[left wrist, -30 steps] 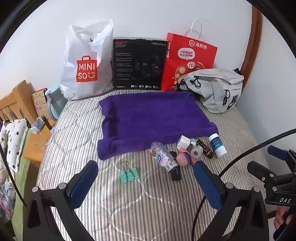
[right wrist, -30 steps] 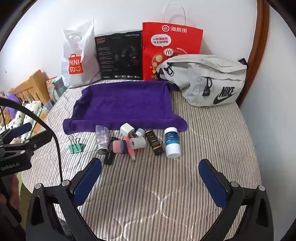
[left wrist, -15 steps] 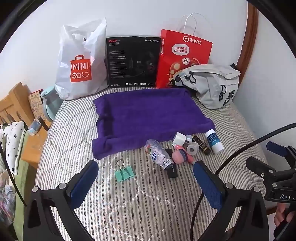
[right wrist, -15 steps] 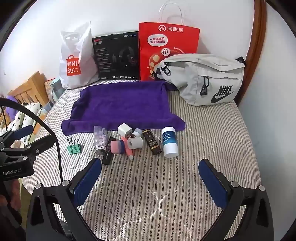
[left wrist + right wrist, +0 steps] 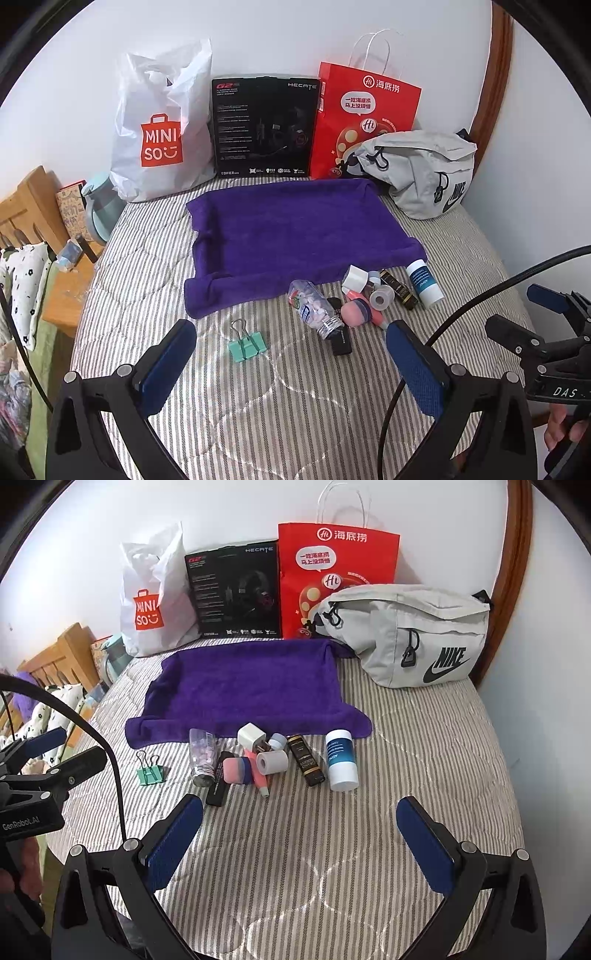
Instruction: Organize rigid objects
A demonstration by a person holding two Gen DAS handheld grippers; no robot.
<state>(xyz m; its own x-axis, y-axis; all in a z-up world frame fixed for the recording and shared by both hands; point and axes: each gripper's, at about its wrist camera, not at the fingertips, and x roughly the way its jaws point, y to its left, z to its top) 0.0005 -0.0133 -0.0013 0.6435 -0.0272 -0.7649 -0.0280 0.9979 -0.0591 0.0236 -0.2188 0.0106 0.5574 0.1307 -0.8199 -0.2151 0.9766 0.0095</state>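
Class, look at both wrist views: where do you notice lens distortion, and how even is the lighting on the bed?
Left wrist view: fisheye bends the wooden bedpost into a curve, with dark corners; soft, even light on the purple towel, no harsh shadows. Right wrist view: same bowing of the bedpost; the white bottle is sharp, without glare.

Both grippers share one build: the left gripper (image 5: 290, 354) and right gripper (image 5: 299, 830) have matte black frames, silver screws and textured navy pads (image 5: 424, 845). Black cables loop alongside; white "GenRobot.AI" and "DAS" lettering.
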